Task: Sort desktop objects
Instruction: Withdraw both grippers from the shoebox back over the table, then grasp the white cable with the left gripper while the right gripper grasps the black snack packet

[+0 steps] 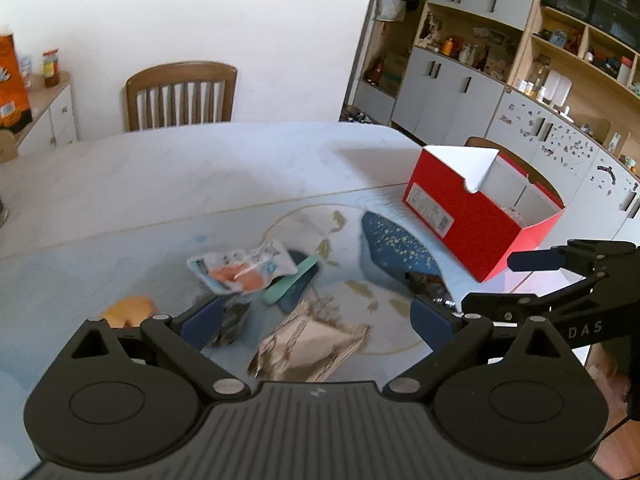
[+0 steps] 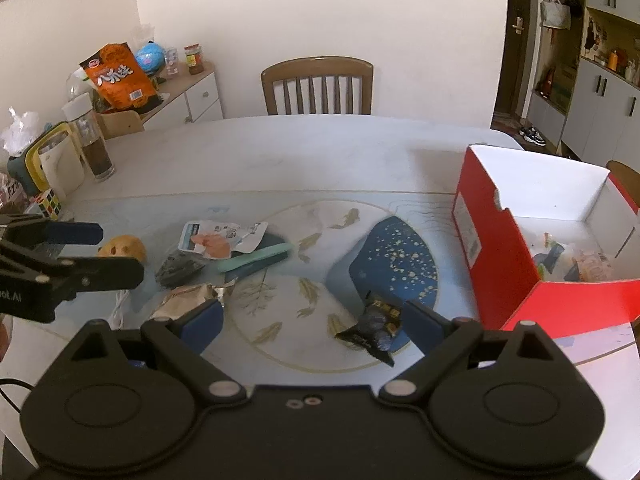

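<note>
My left gripper point(image 1: 316, 320) is open wide, low over a crinkled gold packet point(image 1: 312, 344) that lies between its fingers without touching them. A small dark packet point(image 1: 232, 320) sits by its left finger. Beyond lie a clear packet with orange contents point(image 1: 240, 268), a teal utensil point(image 1: 292, 280) and an orange-yellow object point(image 1: 128, 308). My right gripper point(image 2: 314, 324) is open above the mat, and a dark snack packet point(image 2: 372, 328) lies just inside its right finger. The open red box point(image 2: 496, 248) stands at the right and holds several items.
In the right wrist view, a bottle point(image 2: 94, 148), a cream container point(image 2: 60, 164) and a Rubik's cube point(image 2: 48, 204) stand at the table's far left. A wooden chair point(image 2: 318, 88) is behind the table. Cabinets point(image 1: 460, 92) line the right wall. The table's right edge runs close behind the box.
</note>
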Action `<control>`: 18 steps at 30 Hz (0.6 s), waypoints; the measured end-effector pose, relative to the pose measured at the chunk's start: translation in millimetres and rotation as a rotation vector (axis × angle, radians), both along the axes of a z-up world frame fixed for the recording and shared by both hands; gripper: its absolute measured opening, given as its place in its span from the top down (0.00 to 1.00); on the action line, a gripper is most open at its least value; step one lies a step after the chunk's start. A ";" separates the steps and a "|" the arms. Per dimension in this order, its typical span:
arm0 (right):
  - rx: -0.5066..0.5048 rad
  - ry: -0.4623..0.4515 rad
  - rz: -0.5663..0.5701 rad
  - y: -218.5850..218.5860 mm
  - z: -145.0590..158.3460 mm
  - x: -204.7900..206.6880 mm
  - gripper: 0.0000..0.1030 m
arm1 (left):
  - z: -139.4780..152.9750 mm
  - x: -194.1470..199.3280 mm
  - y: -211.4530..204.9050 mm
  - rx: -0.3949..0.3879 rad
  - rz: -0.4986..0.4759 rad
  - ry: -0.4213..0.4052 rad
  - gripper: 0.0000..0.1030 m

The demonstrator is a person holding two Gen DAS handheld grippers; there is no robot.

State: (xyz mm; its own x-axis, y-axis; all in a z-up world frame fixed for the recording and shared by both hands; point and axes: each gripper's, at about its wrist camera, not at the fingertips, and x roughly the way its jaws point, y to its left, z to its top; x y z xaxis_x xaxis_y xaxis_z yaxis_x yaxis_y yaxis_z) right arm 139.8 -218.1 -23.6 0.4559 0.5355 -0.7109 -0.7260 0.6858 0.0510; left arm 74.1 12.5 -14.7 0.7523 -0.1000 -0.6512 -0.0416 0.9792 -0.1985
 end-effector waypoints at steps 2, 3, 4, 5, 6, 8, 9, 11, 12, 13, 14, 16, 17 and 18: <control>-0.012 -0.008 0.005 1.9 -2.9 -2.1 0.06 | -5.5 -4.8 5.4 -0.016 0.008 0.007 0.03; -0.017 -0.008 0.005 2.7 -4.5 -2.6 0.06 | -8.4 -7.8 7.9 -0.015 0.016 0.010 0.03; -0.022 -0.009 0.002 3.2 -6.4 -2.9 0.06 | -10.6 -10.7 10.3 -0.013 0.023 0.010 0.03; -0.026 -0.010 -0.001 3.7 -8.3 -2.5 0.06 | -13.4 -14.0 12.8 -0.010 0.031 0.011 0.02; -0.031 -0.013 -0.005 4.2 -10.4 -2.0 0.06 | -16.4 -16.9 15.1 -0.006 0.040 0.015 0.02; -0.041 -0.013 -0.016 5.1 -14.9 -0.6 0.06 | -20.7 -20.5 19.5 0.000 0.057 0.025 0.03; -0.045 -0.011 -0.023 5.4 -17.0 0.6 0.06 | -23.8 -22.3 22.6 -0.001 0.067 0.032 0.02; -0.048 -0.007 -0.030 5.6 -20.4 1.9 0.06 | -28.3 -25.0 27.9 -0.005 0.084 0.043 0.03; -0.052 -0.007 -0.031 6.1 -22.0 2.4 0.06 | -31.4 -26.2 30.6 -0.005 0.091 0.050 0.02; -0.056 -0.008 -0.031 6.6 -23.8 2.7 0.06 | -35.0 -27.6 33.4 -0.006 0.097 0.057 0.03; -0.060 -0.009 -0.032 6.8 -25.6 3.3 0.06 | -38.8 -28.6 35.6 -0.005 0.106 0.066 0.03; -0.064 -0.005 -0.037 7.6 -29.3 5.9 0.07 | -45.8 -30.5 38.9 -0.002 0.120 0.082 0.03; -0.066 -0.004 -0.041 8.0 -31.0 8.1 0.07 | -49.3 -31.4 40.8 0.000 0.124 0.089 0.03; -0.068 -0.004 -0.047 8.4 -32.9 9.9 0.07 | -52.7 -31.5 41.9 0.006 0.131 0.097 0.03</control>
